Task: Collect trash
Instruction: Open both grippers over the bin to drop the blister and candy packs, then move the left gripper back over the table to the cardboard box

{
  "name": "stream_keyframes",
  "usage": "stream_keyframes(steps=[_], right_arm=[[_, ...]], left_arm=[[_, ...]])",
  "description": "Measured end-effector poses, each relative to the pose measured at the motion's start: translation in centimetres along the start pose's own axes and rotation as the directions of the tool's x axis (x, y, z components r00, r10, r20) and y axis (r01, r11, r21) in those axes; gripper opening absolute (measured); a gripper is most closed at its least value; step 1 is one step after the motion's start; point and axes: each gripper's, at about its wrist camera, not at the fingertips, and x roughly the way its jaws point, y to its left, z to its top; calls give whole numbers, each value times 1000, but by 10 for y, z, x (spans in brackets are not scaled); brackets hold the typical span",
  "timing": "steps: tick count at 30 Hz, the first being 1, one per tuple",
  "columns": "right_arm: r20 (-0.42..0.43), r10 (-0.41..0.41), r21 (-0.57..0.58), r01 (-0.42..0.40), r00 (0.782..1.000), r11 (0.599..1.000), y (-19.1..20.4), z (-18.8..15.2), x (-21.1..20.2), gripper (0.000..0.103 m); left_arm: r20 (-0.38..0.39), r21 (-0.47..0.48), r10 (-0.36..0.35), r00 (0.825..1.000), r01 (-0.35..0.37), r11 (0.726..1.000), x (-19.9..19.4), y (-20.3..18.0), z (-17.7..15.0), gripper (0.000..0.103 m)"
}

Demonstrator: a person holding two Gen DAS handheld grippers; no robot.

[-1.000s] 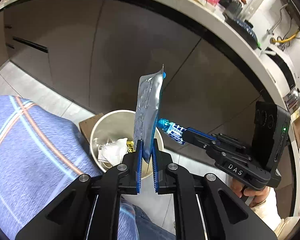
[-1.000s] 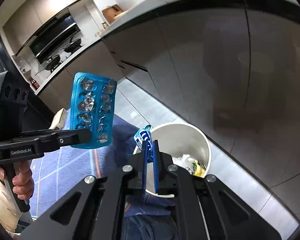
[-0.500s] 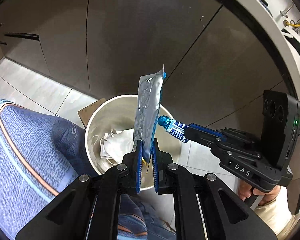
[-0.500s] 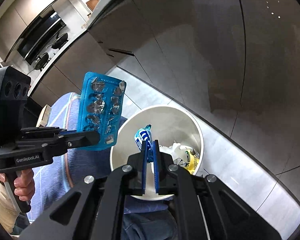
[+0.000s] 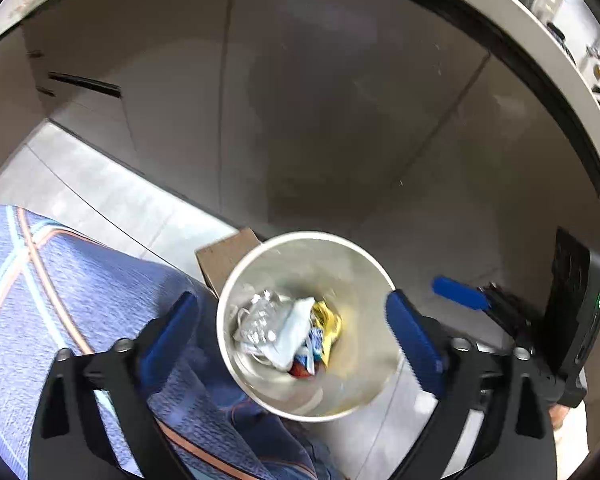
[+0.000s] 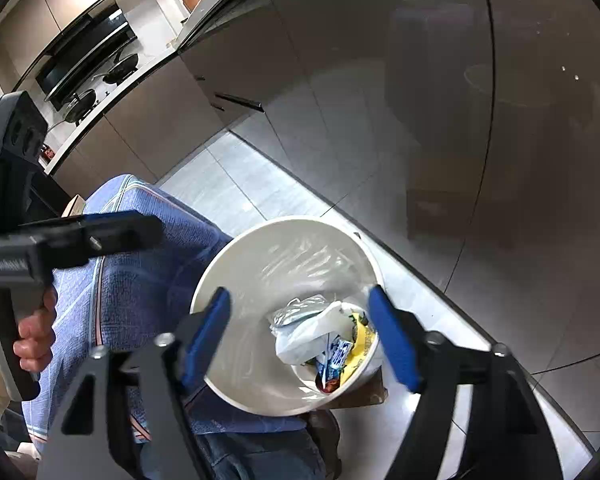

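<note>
Left claw (image 5: 292, 328) has just sprung wide and empty over the white bin (image 5: 236, 280), its silver blister sheet (image 5: 260, 320) now lying inside. Right claw (image 6: 300, 332) has likewise just opened, its blue-and-white wrapper (image 6: 336, 354) dropped among the trash. This load looks delivered; both claws seem free for more.

Glossy brown cabinets (image 5: 300, 100) stand above pale floor tiles (image 6: 236, 184), with a cardboard box (image 5: 224, 256) nearby.

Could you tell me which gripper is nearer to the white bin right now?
Neither clearly. The left gripper hangs open above the white bin, its jaws straddling the rim, and the right gripper hangs open above it too.
</note>
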Motion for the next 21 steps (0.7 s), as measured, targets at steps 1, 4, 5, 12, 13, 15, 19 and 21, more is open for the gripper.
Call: stream_keyframes(steps=[1,4,5,12,13,15,19,21], right_arm=[[2,3,-4,-3,1000,1000,1,-1,-1,91],[1,6,-22,-6,1000,1000,6,-1,-2,100],[1,3,-26,-3,1000,1000,6,-2,-3,100],[9,21,-16,-21,1000,1000,11,1,-12,100],[9,24,-16,-24,1000,1000,13,3,-14,100],[13,31,-23,-31,999,999,18,5,-18,100],[26,49,-38,-48,998,998,28,7,-27,100],[28,61,-46,-60,998,997,34,8,-30,100]], left_arm=[[14,-11,5,1000,-5,1000,-3,2,2,94],[37,-50,15,999,-14,999,-12,9,4,94],[41,-66,23,999,-20,998,-14,12,4,94],[75,-94,60,995,-53,994,-41,8,2,94],[80,-94,61,995,-54,994,-46,7,2,94],[90,-96,69,994,-60,994,-54,5,1,94],[112,-101,102,988,-90,991,-74,5,0,94],[137,-112,130,982,-115,987,-88,10,-3,94]])
